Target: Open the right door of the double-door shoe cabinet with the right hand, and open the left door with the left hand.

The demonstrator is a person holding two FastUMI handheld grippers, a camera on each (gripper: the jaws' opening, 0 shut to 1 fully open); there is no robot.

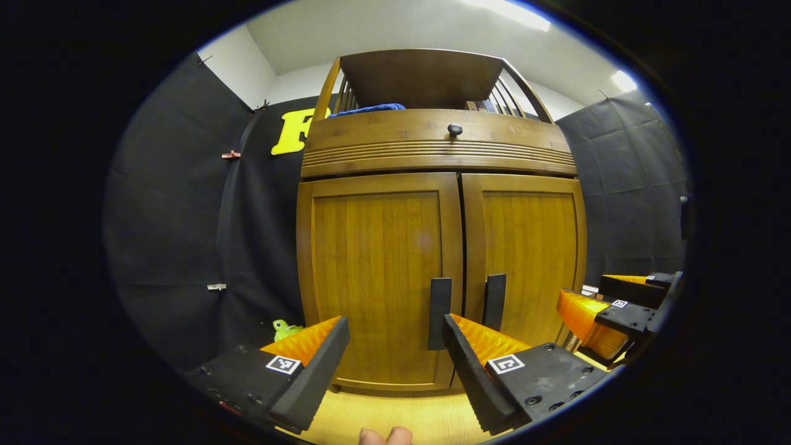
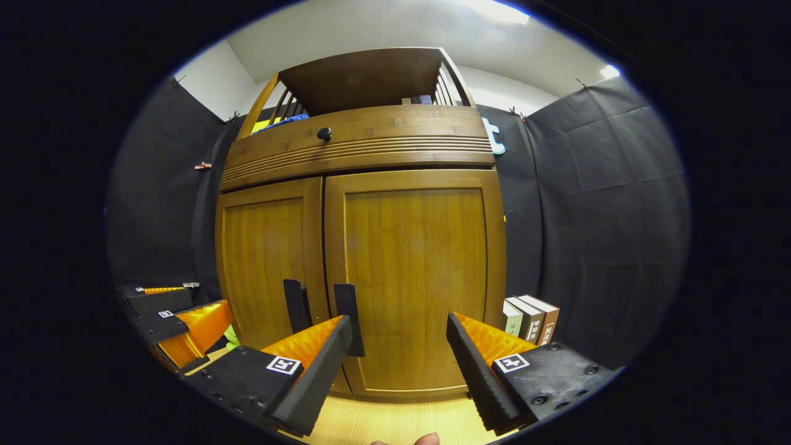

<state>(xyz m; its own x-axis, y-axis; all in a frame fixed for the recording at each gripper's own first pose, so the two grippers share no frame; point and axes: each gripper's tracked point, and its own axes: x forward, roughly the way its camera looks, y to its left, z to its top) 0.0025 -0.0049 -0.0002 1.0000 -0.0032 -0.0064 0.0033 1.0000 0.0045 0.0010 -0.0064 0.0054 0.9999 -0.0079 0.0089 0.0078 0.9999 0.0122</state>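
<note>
- shoe cabinet (image 1: 442,247) stands dead ahead, left door (image 1: 377,278) and right door (image 2: 417,278) both closed, dark handles side by side at the middle seam
- books (image 2: 530,318) beside its right side, green toy (image 1: 284,329) half hidden at its left
- left gripper (image 1: 395,349) and right gripper (image 2: 400,349) both spread wide, holding nothing, short of the doors

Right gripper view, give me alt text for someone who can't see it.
A wooden shoe cabinet stands with both doors closed, the open right gripper facing its right door and apart from it. Books stand beside the cabinet.
</note>
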